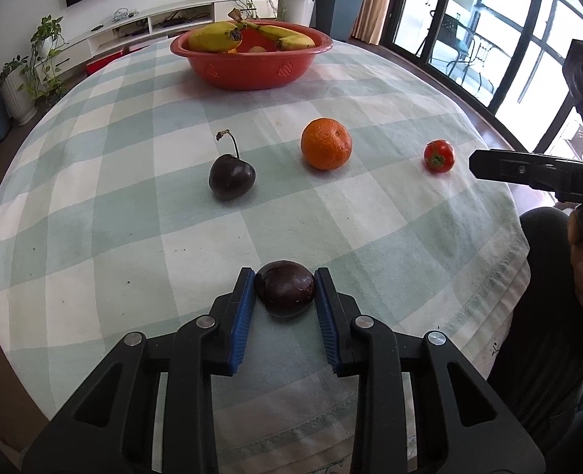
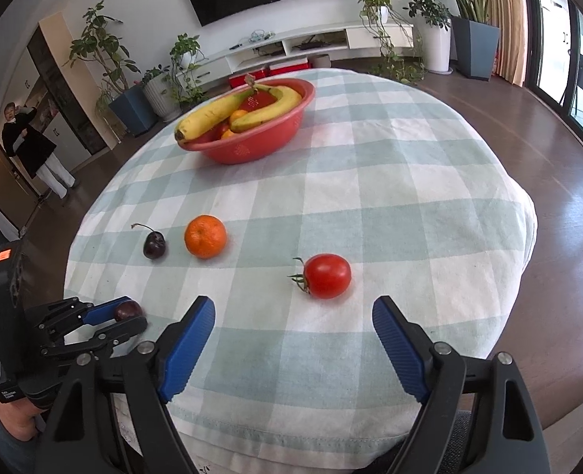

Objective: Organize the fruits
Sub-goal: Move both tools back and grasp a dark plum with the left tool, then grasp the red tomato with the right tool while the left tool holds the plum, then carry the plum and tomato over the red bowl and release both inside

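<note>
My left gripper [image 1: 285, 278] is shut on a small dark purple fruit [image 1: 285, 292] near the table's front edge; both blue pads press its sides. The same grip appears at the lower left of the right wrist view, fruit [image 2: 128, 309] between the fingers. My right gripper [image 2: 294, 308] stands open with nothing between its fingers, the red tomato [image 2: 327, 275] just ahead of them. A cherry [image 1: 232, 177] and an orange [image 1: 326, 149] lie mid-table. The red bowl [image 1: 251, 73] at the far side holds bananas [image 1: 212, 37] and small fruit.
A green-and-white checked cloth [image 1: 133, 237] covers the round table, dropping off at the front and right edges. A finger [image 1: 500, 166] of the right gripper reaches in beside the tomato [image 1: 438, 156]. A person [image 2: 30, 146] stands far back left; potted plants line the wall.
</note>
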Available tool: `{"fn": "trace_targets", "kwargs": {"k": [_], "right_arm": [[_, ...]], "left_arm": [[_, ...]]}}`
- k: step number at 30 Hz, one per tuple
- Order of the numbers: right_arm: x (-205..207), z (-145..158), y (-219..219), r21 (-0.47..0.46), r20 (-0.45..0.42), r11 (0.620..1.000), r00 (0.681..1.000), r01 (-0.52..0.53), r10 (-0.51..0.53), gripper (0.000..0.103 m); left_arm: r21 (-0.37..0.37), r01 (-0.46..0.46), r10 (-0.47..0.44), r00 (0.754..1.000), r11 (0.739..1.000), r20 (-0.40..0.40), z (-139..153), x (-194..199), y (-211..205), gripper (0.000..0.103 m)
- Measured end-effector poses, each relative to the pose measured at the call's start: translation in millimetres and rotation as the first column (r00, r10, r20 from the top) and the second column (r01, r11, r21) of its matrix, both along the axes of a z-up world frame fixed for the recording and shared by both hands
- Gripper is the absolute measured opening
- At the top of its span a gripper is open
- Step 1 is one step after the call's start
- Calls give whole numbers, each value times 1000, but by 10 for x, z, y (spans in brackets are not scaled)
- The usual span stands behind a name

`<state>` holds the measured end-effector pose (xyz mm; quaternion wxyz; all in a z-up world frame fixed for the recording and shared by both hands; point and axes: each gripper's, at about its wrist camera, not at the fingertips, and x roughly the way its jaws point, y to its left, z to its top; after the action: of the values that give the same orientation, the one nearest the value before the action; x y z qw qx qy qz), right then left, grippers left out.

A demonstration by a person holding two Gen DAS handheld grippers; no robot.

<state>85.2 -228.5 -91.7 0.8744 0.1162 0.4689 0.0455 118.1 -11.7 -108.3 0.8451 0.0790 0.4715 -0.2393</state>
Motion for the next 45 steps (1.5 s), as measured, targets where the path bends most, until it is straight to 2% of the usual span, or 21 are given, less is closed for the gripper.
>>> {"fn": "trace_targets", "kwargs": {"k": [5,7,11,15,20,24,28,34,37,45], "right_arm": [[207,-142,4,-42,-90,999,996,-27,23,84],[286,-182,11,-62,-113,997,993,-36,29,74],[401,-260,19,-71,-152,996,987,-58,47,65],[458,-275,33,-95,-154,993,987,-67,52,59],[478,-268,52,-138,-151,987,987,-77,56,43],[457,-260,116,-160,-144,982,987,-97,74,40],[426,-193,98,-135,-108,987,992,-83,68,39],[442,128,-66,-27,-8,999,999,-48,47,39],[504,309,-121,-3,40,999,998,-49,50,39],[857,659,-64,-22,121,996,988,-89,91,39]], "left_arm": [[-30,-12,12,1000,999,0,34,0,63,29],[-40,-18,18,1000,999,1,46,4,96,29],[-61,-25,25,1000,998,0,64,-1,144,29],[-76,-25,25,1000,997,-1,65,-1,156,29],[-86,-29,29,1000,996,-2,63,-7,175,29],[-97,-36,35,999,995,-8,47,8,195,29],[-113,-41,40,999,993,-10,61,14,221,29],[-140,-50,52,999,989,7,173,90,304,29],[-144,-53,57,998,988,22,259,147,319,29],[-159,-22,36,995,987,88,668,481,197,29]]}}
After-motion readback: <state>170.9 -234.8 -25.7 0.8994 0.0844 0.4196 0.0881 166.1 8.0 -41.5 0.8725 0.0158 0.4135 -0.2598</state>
